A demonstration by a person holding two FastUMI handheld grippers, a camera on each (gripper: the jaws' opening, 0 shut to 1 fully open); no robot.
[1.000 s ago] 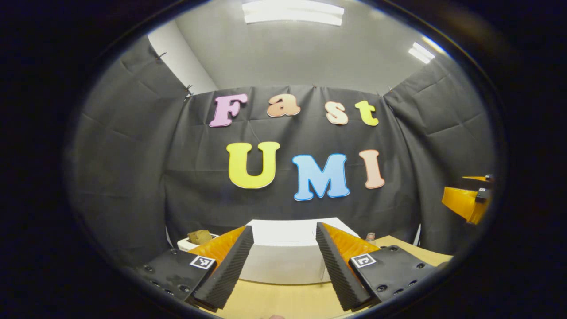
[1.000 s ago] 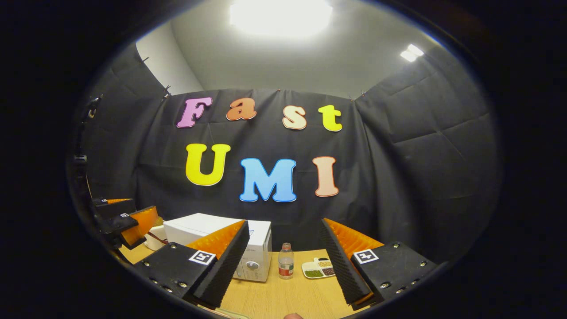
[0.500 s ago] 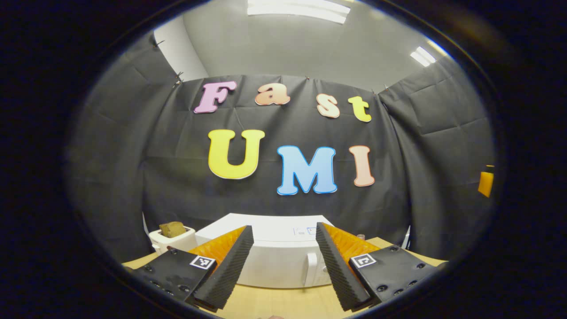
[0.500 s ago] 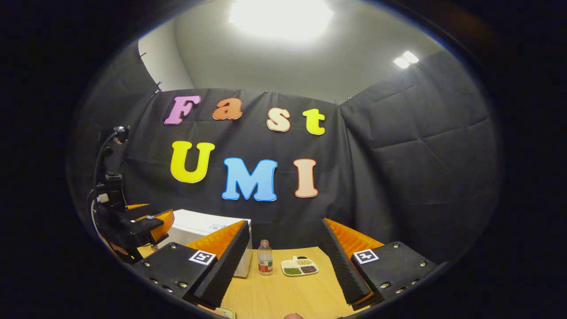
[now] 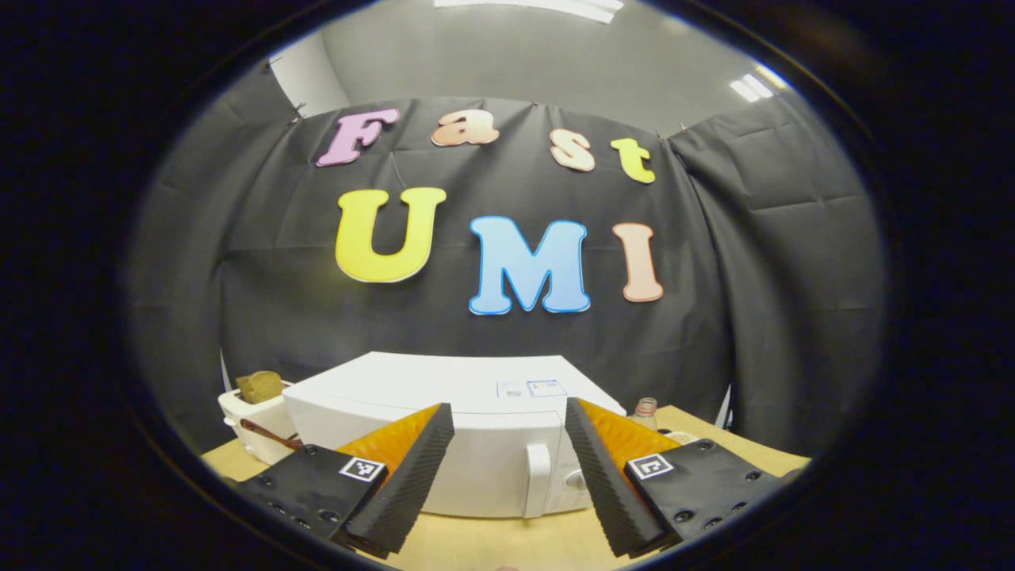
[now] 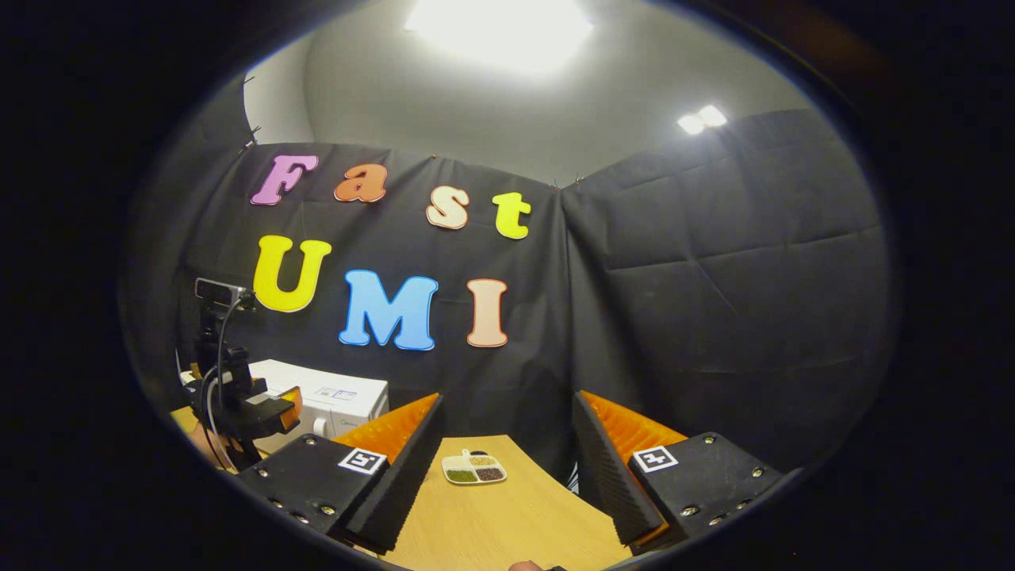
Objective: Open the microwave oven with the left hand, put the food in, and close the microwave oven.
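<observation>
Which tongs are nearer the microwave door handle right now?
Left. The left tongs hang open directly facing the door handle, short of touching it. The right tongs are off to the side, open over the table, aimed at the divided dish.

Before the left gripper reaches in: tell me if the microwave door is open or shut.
Shut. In the left gripper view the microwave door sits flush with its front, handle untouched between the open left gripper fingers.

One microwave (image 5: 468, 444), one toaster (image 5: 252, 412) with one slice of bread (image 5: 258, 385), and one bottle (image 5: 644, 410). One divided dish (image 6: 473, 468) with four compartments of food
</observation>
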